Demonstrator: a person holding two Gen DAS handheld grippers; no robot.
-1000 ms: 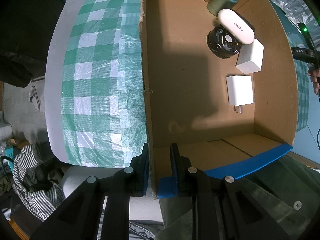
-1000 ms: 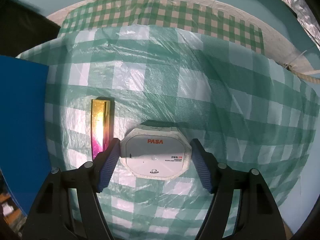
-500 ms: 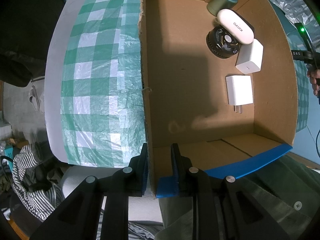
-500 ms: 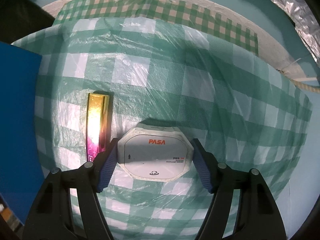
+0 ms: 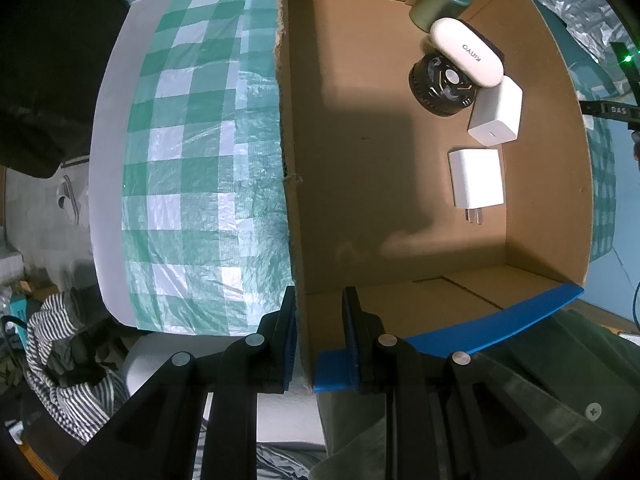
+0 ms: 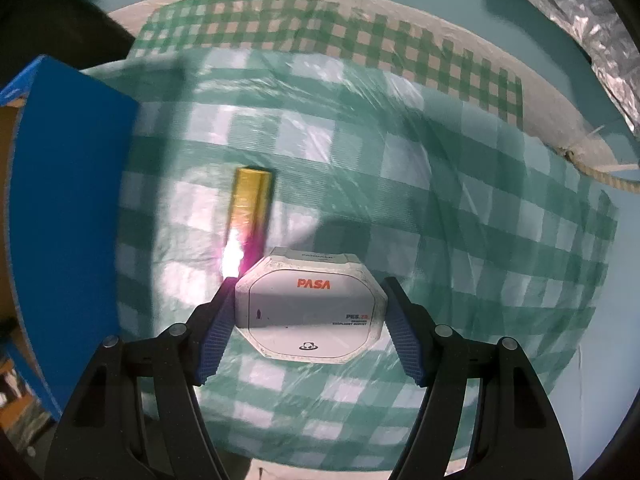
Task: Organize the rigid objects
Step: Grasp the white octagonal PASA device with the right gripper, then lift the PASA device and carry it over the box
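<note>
Table (image 5: 180,168): green-check plastic cloth; slick, creased surface. Risk: anything dropped on it skids or rolls.

Box (image 5: 400,184): open cardboard carton, blue tape on its rims, standing on the table. Left gripper (image 5: 320,332) has its jaws pressed together on the near corner wall, one jaw outside and one inside. Risk: thin card may buckle or the corner may slip free, so the box shifts or tips when the next item goes in.

Contents, all at the far right of the floor: white case (image 5: 468,52) lying across a black disc (image 5: 442,84); green can (image 5: 438,2) in the corner; cube charger (image 5: 496,112); flat charger (image 5: 476,178), prongs toward the camera. Risk: the case sits unsteadily on the disc and could be knocked off by an item landing close.

PASA case (image 6: 310,312): white, octagonal, hard-shelled, off the cloth and pinched at its two sides by the right gripper (image 6: 308,332). Risk: smooth, angled sides give the pads little purchase; a tilt or jolt could twist it out before it clears the box's blue wall, seen at left.

Gold bar (image 6: 250,208): glossy gold-to-pink stick on the cloth, just beyond the left jaw of the right gripper. Risk: a sideways swing could clip it and send it sliding.
</note>
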